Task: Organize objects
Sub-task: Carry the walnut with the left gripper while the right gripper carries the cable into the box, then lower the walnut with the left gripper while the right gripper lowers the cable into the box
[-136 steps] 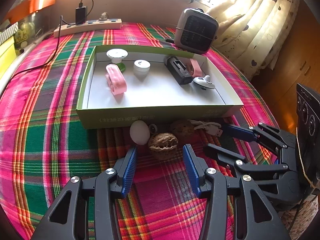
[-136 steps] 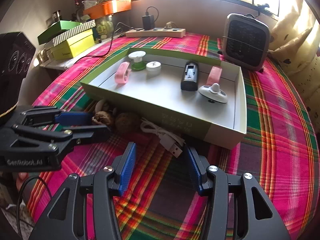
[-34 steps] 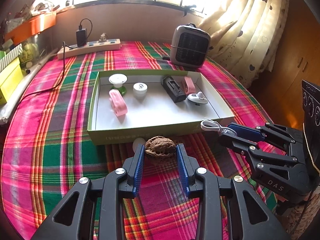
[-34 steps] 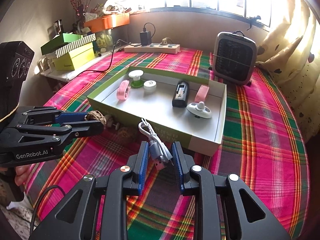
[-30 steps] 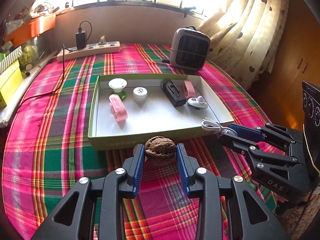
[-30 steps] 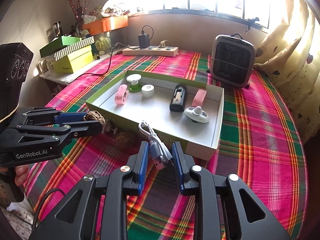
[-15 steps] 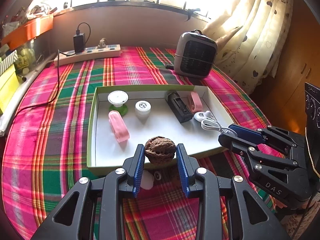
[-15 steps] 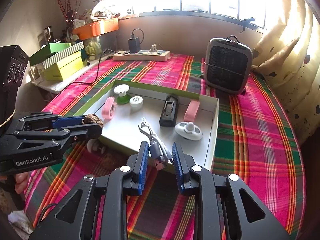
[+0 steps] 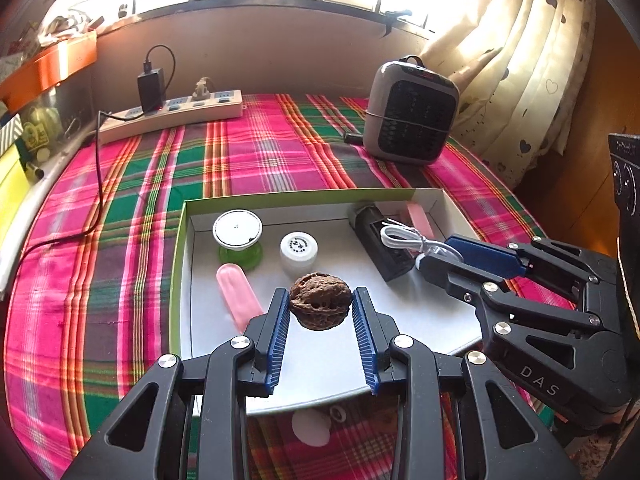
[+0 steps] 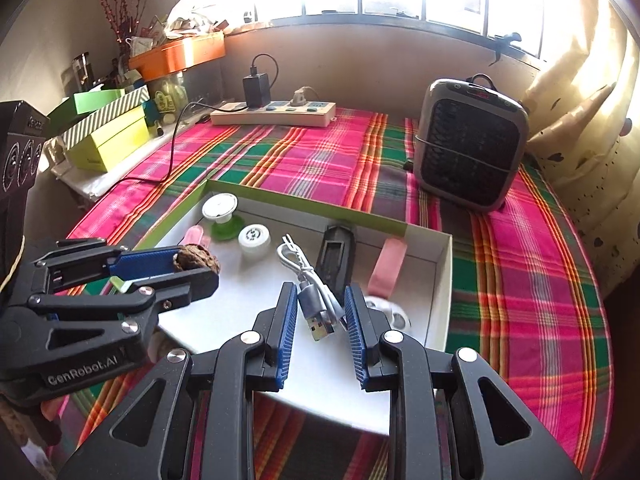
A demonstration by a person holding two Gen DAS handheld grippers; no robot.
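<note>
A walnut [image 9: 320, 301] is sitting clamped between the blue pads of the left gripper [image 9: 321, 320], at the centre of the left wrist view, above the white floor of the green-edged box [image 9: 178, 264]. In the right wrist view, the right gripper [image 10: 320, 320] is pinching a white USB cable [image 10: 308, 280] at lower centre, its loop hanging over the box. A black charger [image 9: 380, 248], pink clips [image 9: 236, 296] and a white cap [image 9: 299, 246] are lying inside. A grey heater [image 10: 468, 144] is standing at upper right on the plaid cloth [image 10: 520, 280].
</note>
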